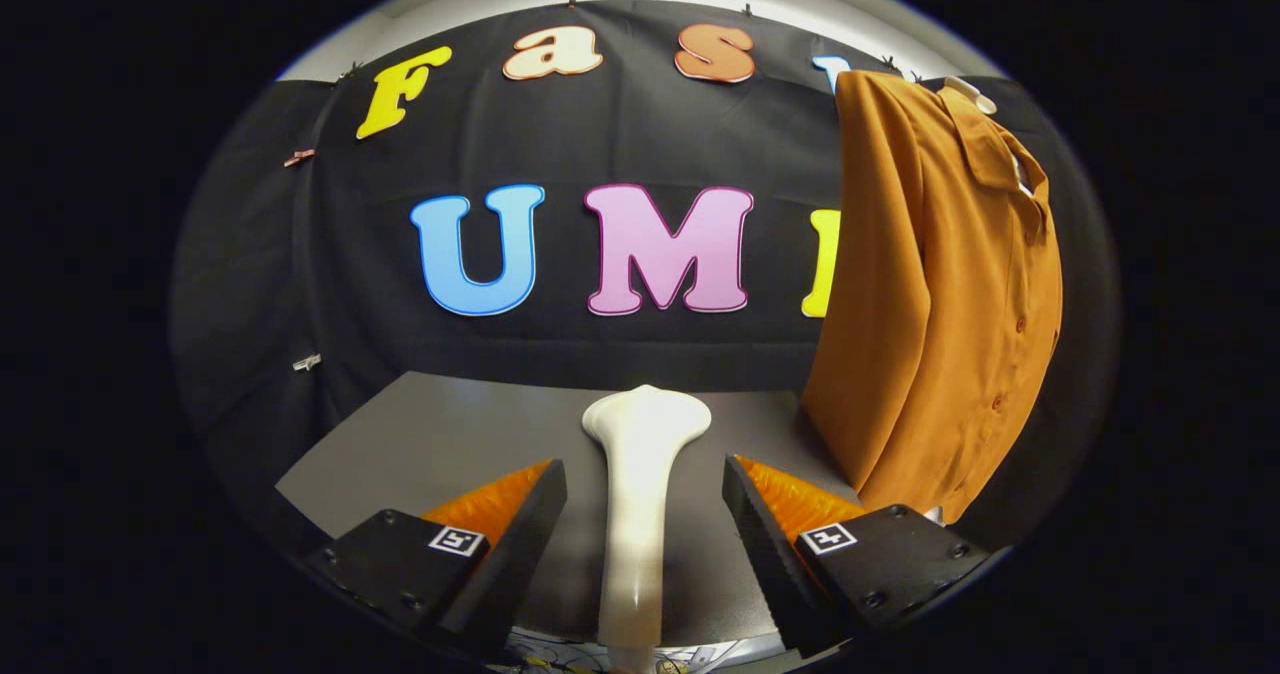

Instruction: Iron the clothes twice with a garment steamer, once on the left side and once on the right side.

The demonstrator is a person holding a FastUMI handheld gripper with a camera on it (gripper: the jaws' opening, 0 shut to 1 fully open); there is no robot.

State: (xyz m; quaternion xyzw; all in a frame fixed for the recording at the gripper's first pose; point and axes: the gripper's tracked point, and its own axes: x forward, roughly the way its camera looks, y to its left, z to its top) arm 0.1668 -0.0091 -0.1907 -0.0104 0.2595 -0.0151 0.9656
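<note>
My jaws: spread wide, touching nothing; my gripper (645, 499) has a clear gap on both sides of what lies between the fingers.
Between the jaws: the garment steamer (640, 484), white, lying on the grey table (420, 444). Its handle runs near to far straight down the middle of my gap, and its flared head points away from me.
Relation that matters: the long axis lines up with my approach, so I judge that closing across the handle, not the head, is the grip to take.
Farther out, right: the orange shirt (940, 294) hangs on a hanger, well beyond my right finger, its hem reaching down to about table level.
Containers: none that I can see.
Task stage: steamer not yet gripped; neither side ironed, I judge.
</note>
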